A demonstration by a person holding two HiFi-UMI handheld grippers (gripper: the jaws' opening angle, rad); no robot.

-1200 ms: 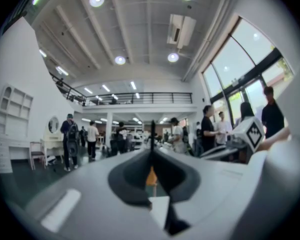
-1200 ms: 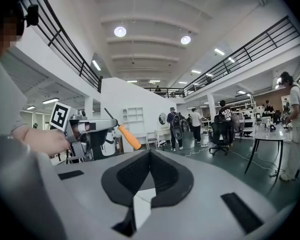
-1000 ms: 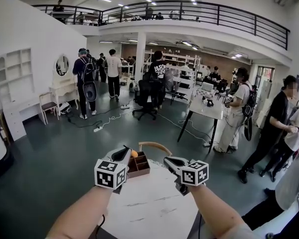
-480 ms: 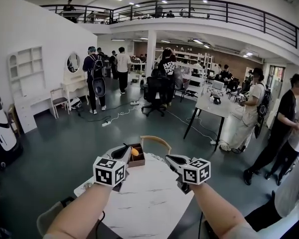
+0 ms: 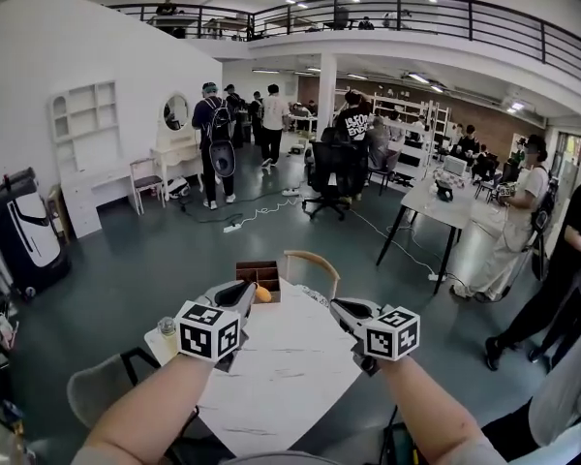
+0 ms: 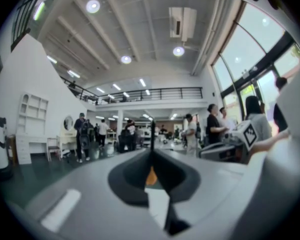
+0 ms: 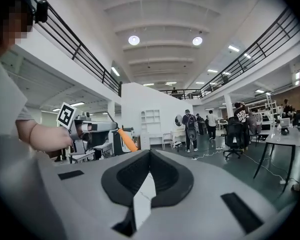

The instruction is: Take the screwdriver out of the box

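The 2 jaws of the left gripper (image 5: 244, 293) are pinching the screwdriver (image 5: 261, 295). Its thin dark shaft stands up between them, and its orange handle shows at the right of the tips. The handle is just at the near edge of the brown box (image 5: 256, 271), which is at the far end of the white table (image 5: 281, 376). To the right, the right gripper (image 5: 341, 308) has its jaws pressed together.
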